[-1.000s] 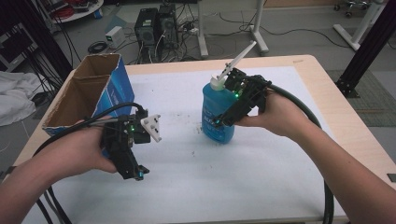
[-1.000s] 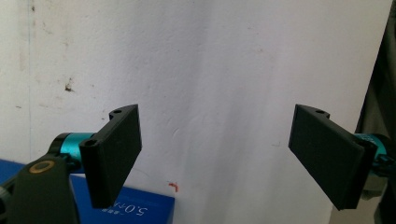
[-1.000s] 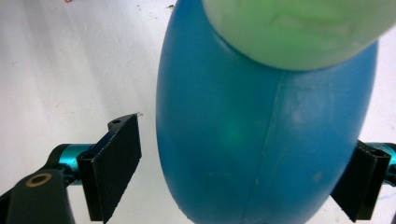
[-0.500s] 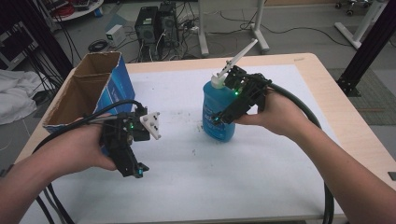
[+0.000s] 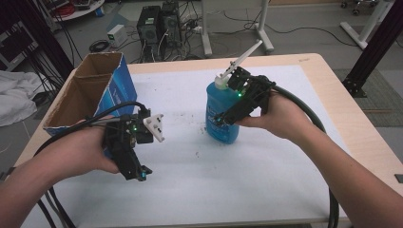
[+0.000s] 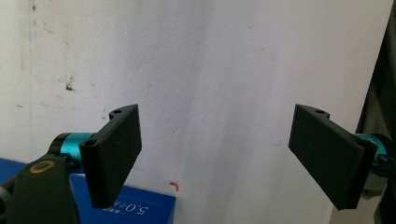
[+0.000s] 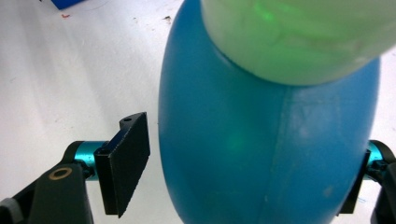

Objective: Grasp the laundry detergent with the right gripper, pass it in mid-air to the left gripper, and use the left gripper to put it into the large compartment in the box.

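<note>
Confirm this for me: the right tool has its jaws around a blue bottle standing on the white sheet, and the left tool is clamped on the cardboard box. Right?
Not quite. The left tool holds nothing: the left gripper view shows its jaws wide apart over the bare white sheet. The cardboard box stands beside it. The right tool does have its jaws around the blue bottle, and they have just been closing.

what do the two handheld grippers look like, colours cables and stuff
Both are black, each trailing a thick black cable. The left gripper carries a pale three-cornered plate on top and shows a small green light. The right gripper has a green light too. Their flat black rectangular pads sit on teal metal mounts. The forearms are bare, no sleeves.
</note>
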`<action>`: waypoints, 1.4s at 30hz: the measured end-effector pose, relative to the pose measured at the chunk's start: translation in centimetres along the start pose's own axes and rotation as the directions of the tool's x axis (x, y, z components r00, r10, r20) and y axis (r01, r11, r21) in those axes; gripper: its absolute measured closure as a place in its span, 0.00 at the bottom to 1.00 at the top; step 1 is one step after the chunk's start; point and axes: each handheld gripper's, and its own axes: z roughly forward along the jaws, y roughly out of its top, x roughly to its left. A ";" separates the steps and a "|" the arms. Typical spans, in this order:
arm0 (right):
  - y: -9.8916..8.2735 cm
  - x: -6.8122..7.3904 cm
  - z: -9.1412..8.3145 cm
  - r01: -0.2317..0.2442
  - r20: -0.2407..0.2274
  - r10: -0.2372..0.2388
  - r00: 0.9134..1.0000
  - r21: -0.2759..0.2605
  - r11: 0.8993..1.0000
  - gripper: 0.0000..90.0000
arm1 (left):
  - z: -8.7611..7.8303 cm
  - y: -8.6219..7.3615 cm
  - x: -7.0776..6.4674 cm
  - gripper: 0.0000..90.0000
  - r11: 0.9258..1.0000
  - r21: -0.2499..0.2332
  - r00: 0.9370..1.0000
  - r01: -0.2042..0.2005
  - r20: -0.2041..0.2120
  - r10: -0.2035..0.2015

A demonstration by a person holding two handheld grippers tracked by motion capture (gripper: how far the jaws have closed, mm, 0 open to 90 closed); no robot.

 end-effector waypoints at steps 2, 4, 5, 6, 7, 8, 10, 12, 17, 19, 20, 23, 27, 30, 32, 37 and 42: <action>0.0 0.0 0.0 -0.005 0.005 0.005 1.000 -0.005 1.000 0.23 | 0.0 0.0 0.0 0.19 1.000 0.003 1.000 -0.002 0.001 0.002; 0.0 0.1 0.0 -0.006 0.014 0.006 1.000 -0.007 1.000 0.23 | 0.0 0.0 0.0 0.19 1.000 0.000 1.000 -0.001 0.000 0.001; 0.0 0.1 0.0 -0.006 0.016 0.006 1.000 -0.005 1.000 0.23 | 0.0 0.0 0.0 0.19 1.000 -0.001 1.000 0.001 0.000 -0.001; 0.0 0.1 0.1 -0.008 0.019 0.008 1.000 -0.004 1.000 0.23 | 0.0 0.0 0.0 0.19 1.000 -0.001 1.000 0.001 0.000 -0.001; 0.0 0.1 0.1 -0.008 0.020 0.008 1.000 -0.005 1.000 0.23 | -0.1 0.0 0.1 0.19 1.000 0.000 1.000 -0.003 -0.002 0.003; 0.0 0.1 0.1 -0.008 0.020 0.008 1.000 -0.005 1.000 0.23 | -0.1 0.0 0.1 0.19 1.000 0.000 1.000 -0.003 -0.002 0.003; -0.1 0.1 0.1 -0.007 0.019 0.007 1.000 -0.008 1.000 0.32 | -0.1 0.0 0.1 0.19 1.000 0.001 1.000 -0.004 -0.001 0.004; -0.1 0.1 0.1 -0.006 0.015 0.007 1.000 -0.020 1.000 0.32 | 0.0 0.0 0.1 0.19 1.000 0.001 1.000 -0.004 0.001 0.004; -0.1 0.1 0.1 -0.012 0.028 0.013 1.000 -0.019 1.000 0.32 | 0.0 0.0 0.1 0.19 1.000 0.003 1.000 -0.007 -0.001 0.007; -0.1 0.1 0.2 -0.015 0.035 0.016 0.999 -0.019 1.000 0.32 | 0.0 0.0 0.1 0.19 1.000 0.000 1.000 -0.005 0.000 0.005; -0.1 0.1 0.2 -0.011 0.036 0.012 0.999 -0.019 1.000 0.32 | -0.1 0.0 0.1 0.19 1.000 0.000 1.000 -0.004 0.000 0.004; -0.1 0.2 0.4 -0.020 0.041 0.020 0.999 -0.015 1.000 0.32 | -0.1 0.0 0.1 0.19 1.000 0.005 1.000 -0.003 0.000 0.003; -0.2 0.3 0.5 -0.014 0.048 0.015 0.999 -0.021 1.000 0.37 | -0.2 0.0 0.1 0.19 1.000 0.000 1.000 -0.005 -0.003 0.005; -0.3 0.2 0.4 -0.008 0.059 0.010 0.998 -0.027 1.000 0.44 | -0.2 0.0 0.2 0.19 1.000 -0.001 1.000 -0.005 -0.003 0.005; -0.4 0.2 0.3 -0.008 0.062 0.010 0.998 -0.033 0.999 0.46 | -0.2 0.0 0.2 0.19 1.000 -0.003 1.000 -0.004 -0.002 0.004; -0.6 0.2 0.4 -0.015 0.066 0.019 0.998 -0.058 0.998 0.48 | -0.2 0.0 0.2 0.19 1.000 0.001 1.000 -0.002 -0.001 0.002; -0.9 0.1 0.3 -0.005 0.051 0.009 0.999 -0.079 0.997 0.49 | -0.3 0.0 0.2 0.19 1.000 -0.001 1.000 0.001 -0.005 -0.001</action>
